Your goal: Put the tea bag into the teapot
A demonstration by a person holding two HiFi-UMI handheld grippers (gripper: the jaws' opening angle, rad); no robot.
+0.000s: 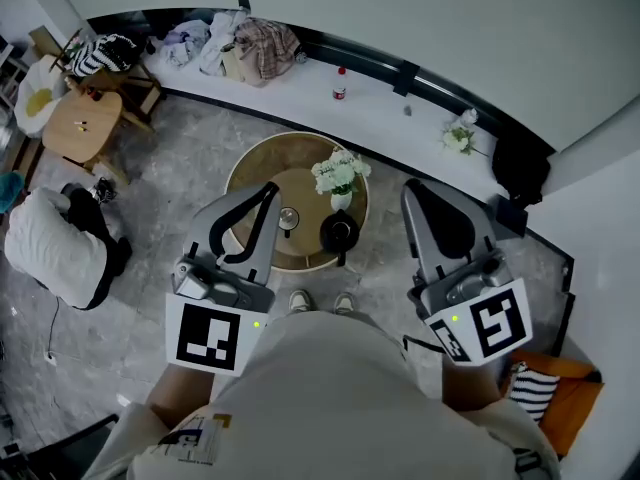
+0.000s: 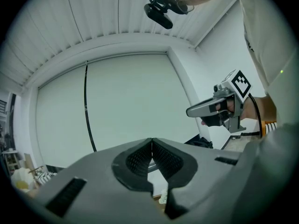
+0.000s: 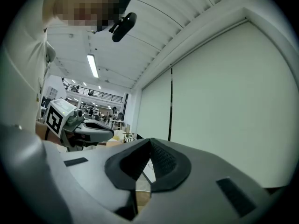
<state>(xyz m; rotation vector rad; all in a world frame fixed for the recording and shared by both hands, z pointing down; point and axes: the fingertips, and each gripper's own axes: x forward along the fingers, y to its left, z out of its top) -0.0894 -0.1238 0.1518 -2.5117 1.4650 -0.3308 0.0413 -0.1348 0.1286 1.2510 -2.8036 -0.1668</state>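
Observation:
A black teapot (image 1: 340, 233) stands on the round wooden table (image 1: 262, 160) far below me, next to a small glass cup (image 1: 288, 218) and a vase of white flowers (image 1: 340, 175). I cannot make out a tea bag in any view. My left gripper (image 1: 267, 192) is held up high over the table's left side, its jaws shut with nothing between them (image 2: 151, 140). My right gripper (image 1: 411, 192) is raised to the right of the table, also shut and holding nothing (image 3: 150, 140). Both gripper views point up at the wall and ceiling, and each shows the other gripper (image 2: 219, 107) (image 3: 79, 125).
A white ledge (image 1: 300, 88) curves along the far wall with piled clothes (image 1: 240, 43), a red bottle (image 1: 340, 83) and more flowers (image 1: 460, 133). A small wooden side table (image 1: 80, 123) and a white beanbag (image 1: 50, 253) stand at the left. My shoes (image 1: 320, 301) touch the table's near edge.

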